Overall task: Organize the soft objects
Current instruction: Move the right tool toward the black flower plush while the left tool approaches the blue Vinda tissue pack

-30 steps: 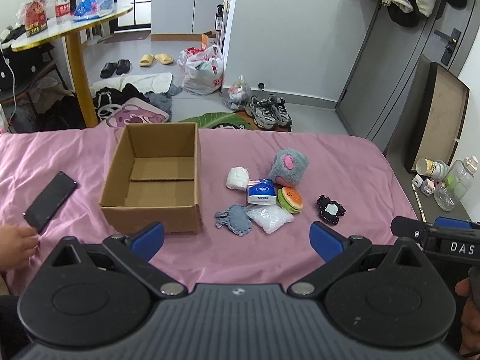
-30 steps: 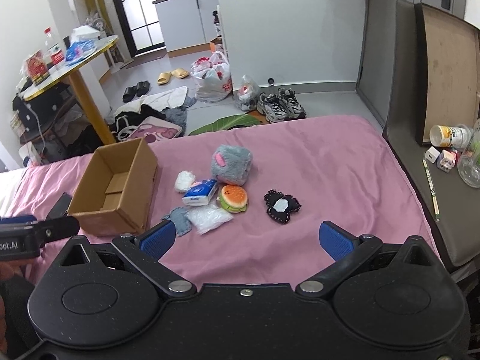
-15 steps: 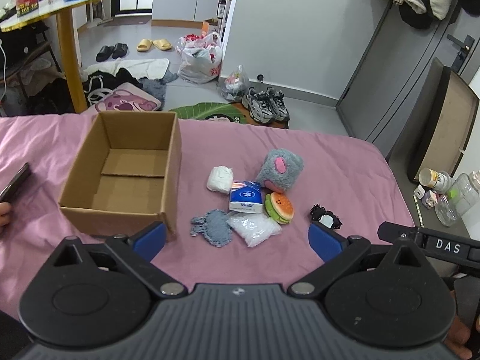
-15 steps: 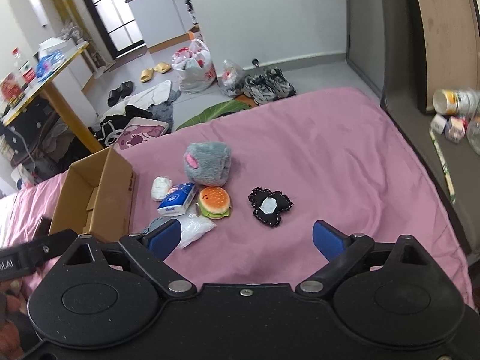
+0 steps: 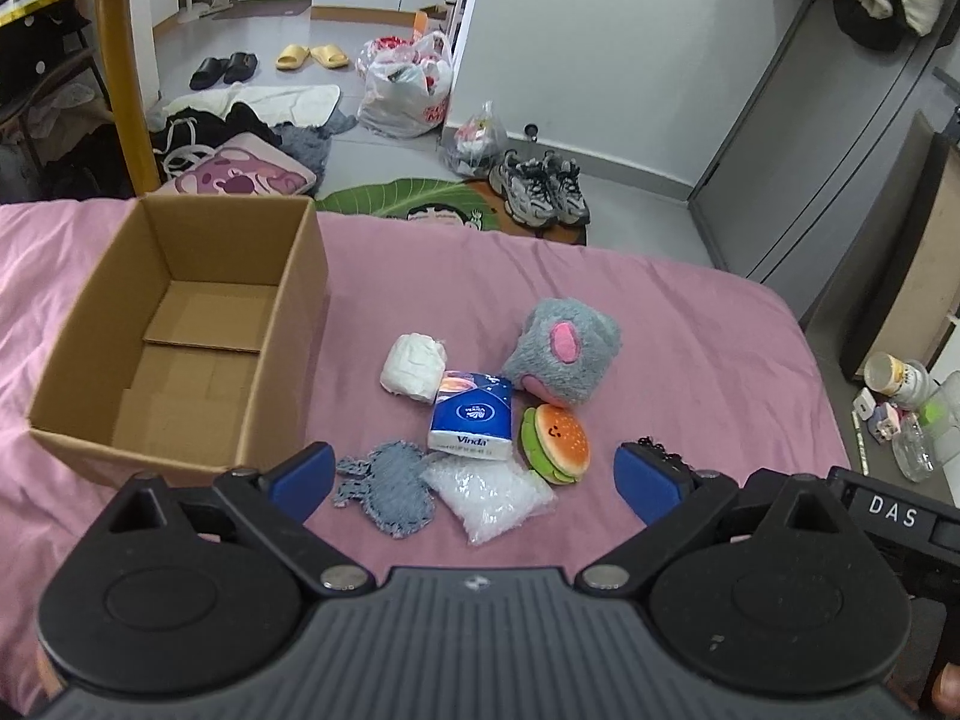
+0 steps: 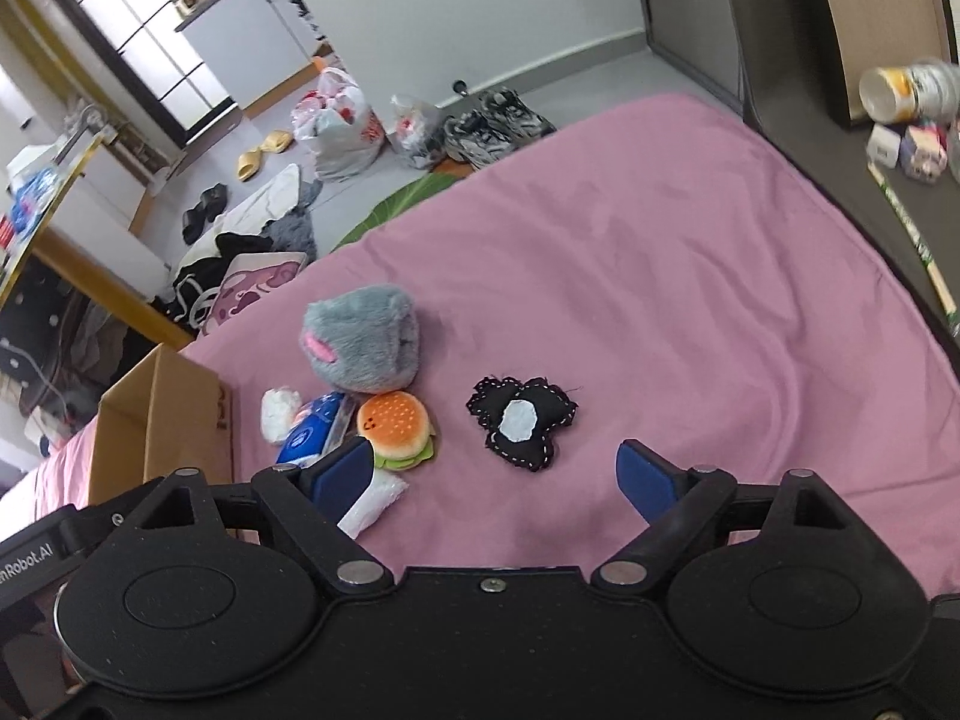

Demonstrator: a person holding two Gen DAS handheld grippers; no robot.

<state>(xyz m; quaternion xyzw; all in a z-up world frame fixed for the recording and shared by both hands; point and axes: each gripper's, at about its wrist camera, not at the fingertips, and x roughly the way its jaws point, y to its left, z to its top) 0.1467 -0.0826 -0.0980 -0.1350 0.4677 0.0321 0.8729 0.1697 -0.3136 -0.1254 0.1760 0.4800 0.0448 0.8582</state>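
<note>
Soft objects sit clustered on the bed ahead of both released tongs, left tongs [image 5: 474, 474] and right tongs [image 6: 495, 474]; the cardboard box [image 5: 174, 336] waits empty to their left, likely their destination.

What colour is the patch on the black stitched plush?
White, on the black stitched plush; clearest in the right wrist view.

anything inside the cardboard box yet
No objects show inside the cardboard box: the left wrist view shows only its bare floor and folded bottom flaps. The strip of floor behind the near wall is hidden. The right wrist view shows only its outside.
</note>
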